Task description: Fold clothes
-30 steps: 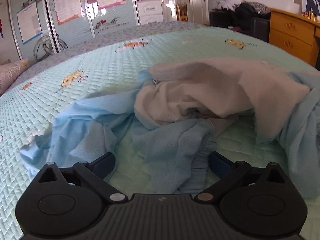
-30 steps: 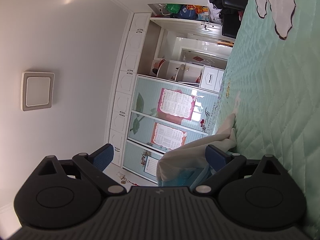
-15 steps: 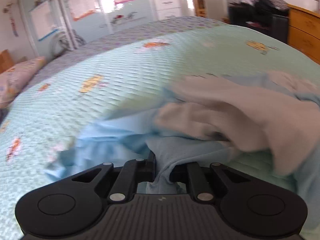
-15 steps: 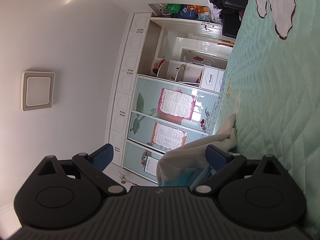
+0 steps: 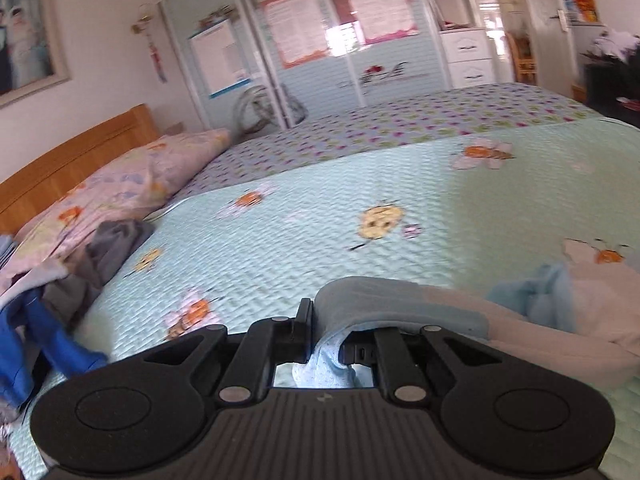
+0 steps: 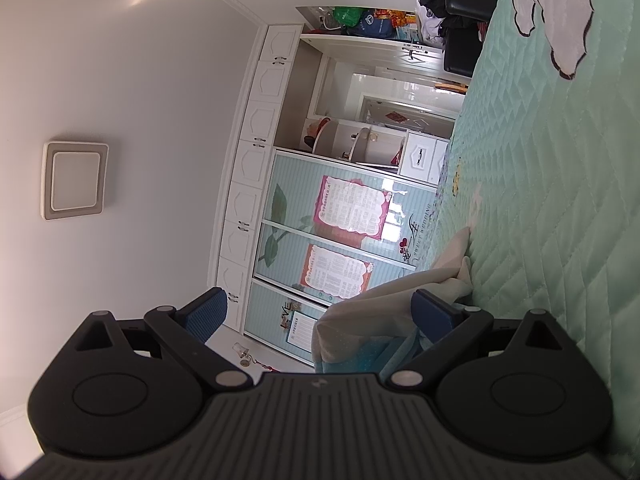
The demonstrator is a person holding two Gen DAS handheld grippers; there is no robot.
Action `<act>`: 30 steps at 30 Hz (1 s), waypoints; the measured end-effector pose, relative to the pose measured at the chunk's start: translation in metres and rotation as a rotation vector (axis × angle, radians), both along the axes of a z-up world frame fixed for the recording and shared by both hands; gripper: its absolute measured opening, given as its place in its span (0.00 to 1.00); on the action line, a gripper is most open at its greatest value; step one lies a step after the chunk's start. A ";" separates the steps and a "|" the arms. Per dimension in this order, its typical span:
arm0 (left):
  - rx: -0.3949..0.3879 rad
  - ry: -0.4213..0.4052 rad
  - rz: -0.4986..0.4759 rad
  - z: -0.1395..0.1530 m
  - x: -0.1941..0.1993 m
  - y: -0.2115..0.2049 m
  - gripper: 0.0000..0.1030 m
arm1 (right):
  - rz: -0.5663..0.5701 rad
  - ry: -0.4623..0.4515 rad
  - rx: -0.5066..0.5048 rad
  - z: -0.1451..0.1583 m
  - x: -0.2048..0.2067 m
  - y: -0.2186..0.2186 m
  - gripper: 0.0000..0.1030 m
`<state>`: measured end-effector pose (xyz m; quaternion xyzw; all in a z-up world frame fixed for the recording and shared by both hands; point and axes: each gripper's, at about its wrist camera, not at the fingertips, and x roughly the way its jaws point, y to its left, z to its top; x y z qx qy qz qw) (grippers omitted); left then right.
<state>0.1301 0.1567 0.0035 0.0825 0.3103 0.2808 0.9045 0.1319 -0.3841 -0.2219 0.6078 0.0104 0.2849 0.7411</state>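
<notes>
My left gripper [image 5: 326, 332] is shut on a fold of the light blue garment [image 5: 332, 364], lifted above the mint quilt [image 5: 320, 236]. The blue cloth drapes over the right finger and trails right, together with beige-white fabric [image 5: 560, 336]. In the right wrist view my right gripper [image 6: 320, 312] lies on its side near the quilt [image 6: 552, 184], its jaws wide apart. The beige and blue cloth [image 6: 380, 300] bulges between the blue pads [image 6: 432, 308] without being pinched.
A floral pillow [image 5: 120, 192] and a pile of grey and blue clothes [image 5: 60, 280] lie at the left by the wooden headboard [image 5: 72, 152]. A sliding-door wardrobe [image 5: 320, 40] stands beyond the bed. Dark furniture [image 6: 464, 20] stands at the bed's far end.
My left gripper closed on the blue garment and rose with it, tilting up so the pillow and headboard came into view. The right gripper has not moved.
</notes>
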 end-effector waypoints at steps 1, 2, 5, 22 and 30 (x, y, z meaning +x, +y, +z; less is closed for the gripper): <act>0.009 0.001 0.025 0.000 -0.002 0.008 0.11 | 0.000 0.000 -0.001 0.000 0.000 0.000 0.95; 0.022 0.001 0.051 0.000 -0.005 0.015 0.11 | 0.000 0.001 -0.001 0.000 0.000 0.000 0.95; 0.034 0.008 0.102 -0.003 -0.016 0.035 0.11 | 0.000 0.001 -0.002 0.001 0.001 0.000 0.95; -0.081 0.103 -0.144 -0.031 -0.016 -0.079 0.99 | -0.001 0.001 -0.004 -0.001 0.000 0.001 0.95; -0.134 0.142 -0.235 -0.032 -0.006 -0.122 0.99 | 0.000 -0.002 0.001 -0.002 0.001 0.001 0.95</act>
